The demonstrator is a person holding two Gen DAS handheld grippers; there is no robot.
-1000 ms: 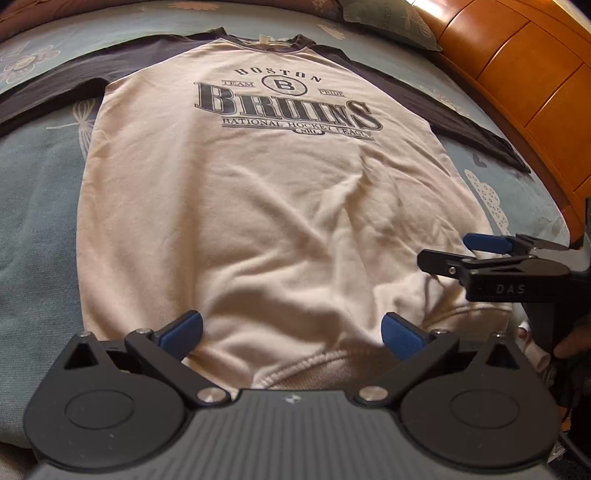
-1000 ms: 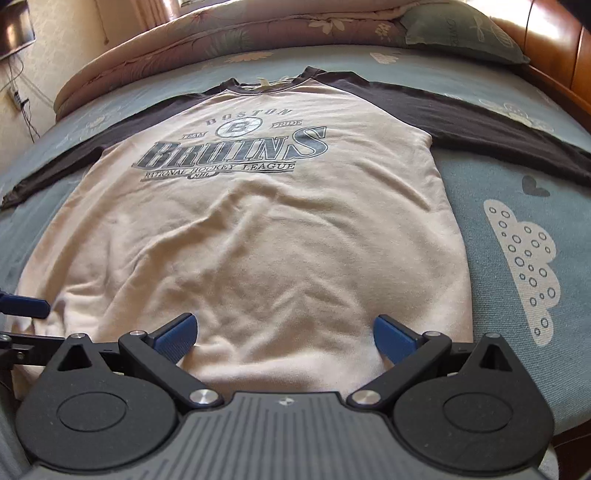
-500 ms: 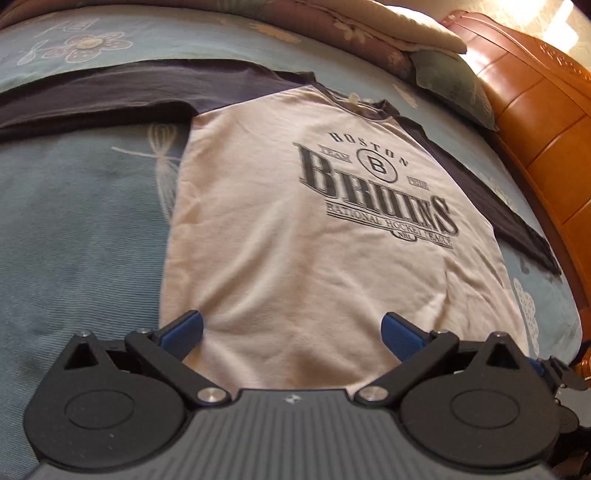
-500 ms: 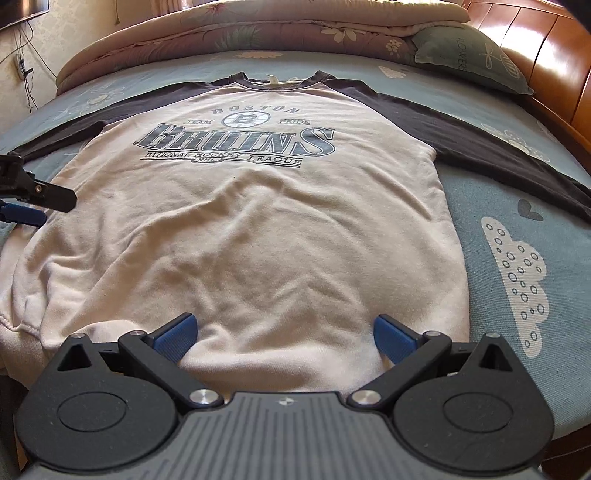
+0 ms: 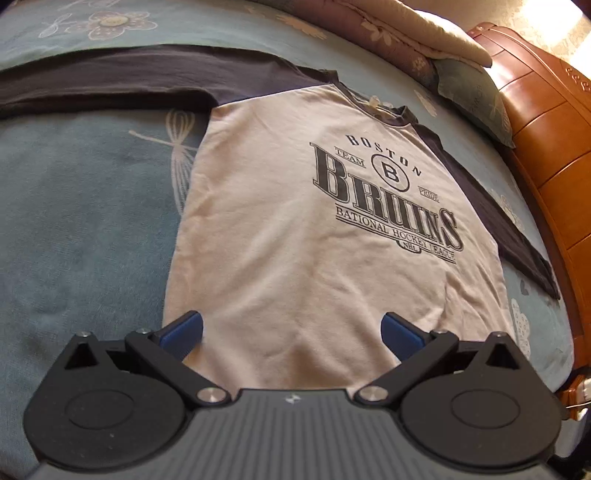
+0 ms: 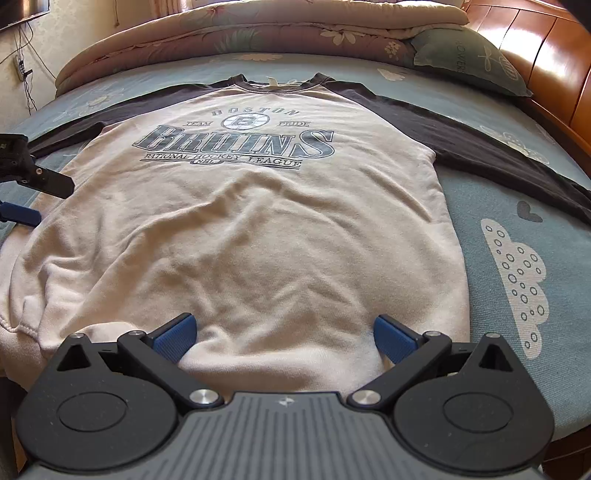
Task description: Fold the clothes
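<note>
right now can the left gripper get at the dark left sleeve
Probably yes: the open left gripper sits over the cream sweatshirt's hem, and the dark left sleeve lies flat and uncovered on the blue bedsheet.

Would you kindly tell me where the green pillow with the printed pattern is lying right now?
The green printed pillow lies at the far right corner of the bed in the right wrist view, against the orange wooden headboard and beside the folded floral quilt.

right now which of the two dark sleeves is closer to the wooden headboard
The sleeve on the right gripper's side; its cuff ends beside the wooden headboard. The other sleeve stretches away toward the wall.
</note>
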